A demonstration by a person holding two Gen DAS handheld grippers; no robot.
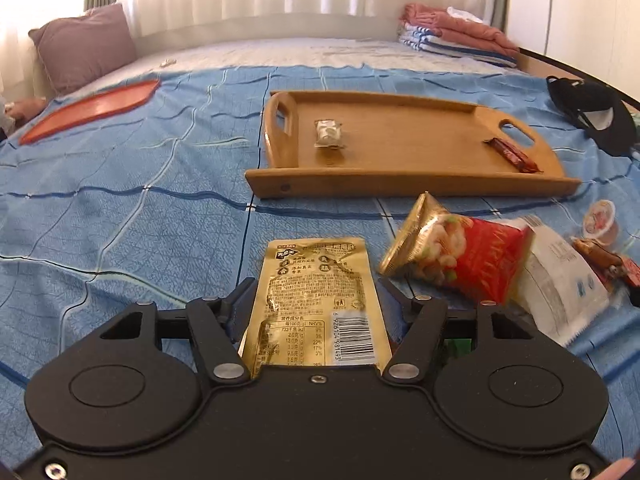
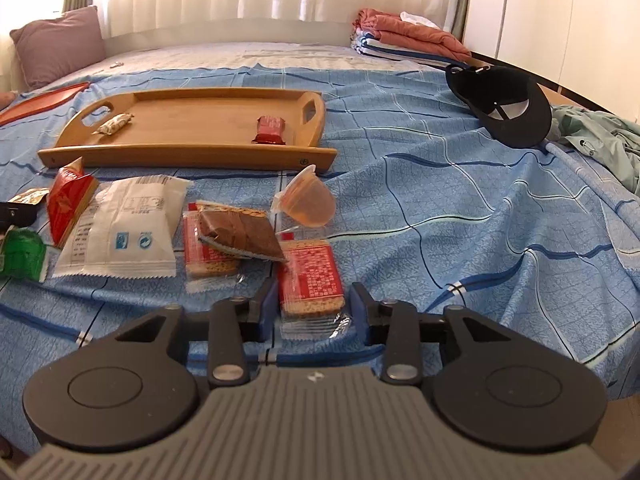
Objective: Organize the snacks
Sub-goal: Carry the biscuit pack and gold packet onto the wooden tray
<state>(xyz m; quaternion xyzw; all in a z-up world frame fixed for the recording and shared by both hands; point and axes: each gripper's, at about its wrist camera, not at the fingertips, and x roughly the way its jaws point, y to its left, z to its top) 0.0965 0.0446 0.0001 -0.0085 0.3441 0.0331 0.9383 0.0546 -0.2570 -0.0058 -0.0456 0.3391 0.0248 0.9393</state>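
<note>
In the left wrist view my left gripper (image 1: 316, 292) is shut on a gold snack packet (image 1: 316, 280), its label and barcode facing up. Beyond it on the blue bedspread lies the wooden tray (image 1: 400, 184), holding a small white packet (image 1: 329, 133) and a red-brown bar (image 1: 514, 155). My right gripper (image 2: 314, 296) stands open around a red cracker packet (image 2: 310, 280) that lies flat on the bed. The left pad is at the packet's edge and a narrow gap shows on the right. The tray (image 2: 180, 158) is at the far left in the right wrist view.
Loose snacks lie between the grippers: a red-gold bag (image 1: 452, 256), a white packet (image 2: 124, 228), a brown packet (image 2: 240, 236), a tipped jelly cup (image 2: 308, 202), a green packet (image 2: 22, 254). A black cap (image 2: 504, 104) sits at right, an orange tray (image 1: 92, 110) at far left.
</note>
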